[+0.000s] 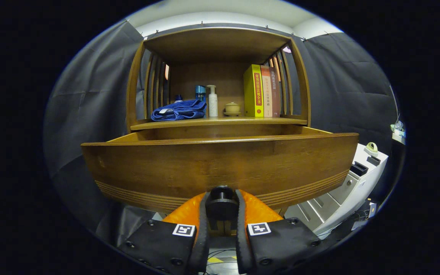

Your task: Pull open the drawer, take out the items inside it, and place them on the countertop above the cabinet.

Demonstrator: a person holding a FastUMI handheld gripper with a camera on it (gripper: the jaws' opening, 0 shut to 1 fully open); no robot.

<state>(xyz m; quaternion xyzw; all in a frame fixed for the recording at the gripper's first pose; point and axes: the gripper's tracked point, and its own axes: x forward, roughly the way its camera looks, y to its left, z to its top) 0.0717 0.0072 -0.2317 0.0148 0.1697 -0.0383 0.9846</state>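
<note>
Wooden cabinet point(220, 46) fills the far middle. Its drawer point(220, 164) is pulled out toward the gripper, inside not visible. Countertop point(220, 122) carries yellow and red books point(260, 91) far right, folded blue towel point(180, 110) left, white pump bottle point(212, 101), small lidded cup point(232, 108). Gripper point(222, 214) clenched on the black drawer knob point(222, 200), both fingers pressing its sides.

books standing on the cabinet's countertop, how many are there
3, upright side by side at the right end of the wooden countertop: a yellow hardback book, an orange book beside it, then a dark reddish-brown book by the slats. More may hide behind.
</note>
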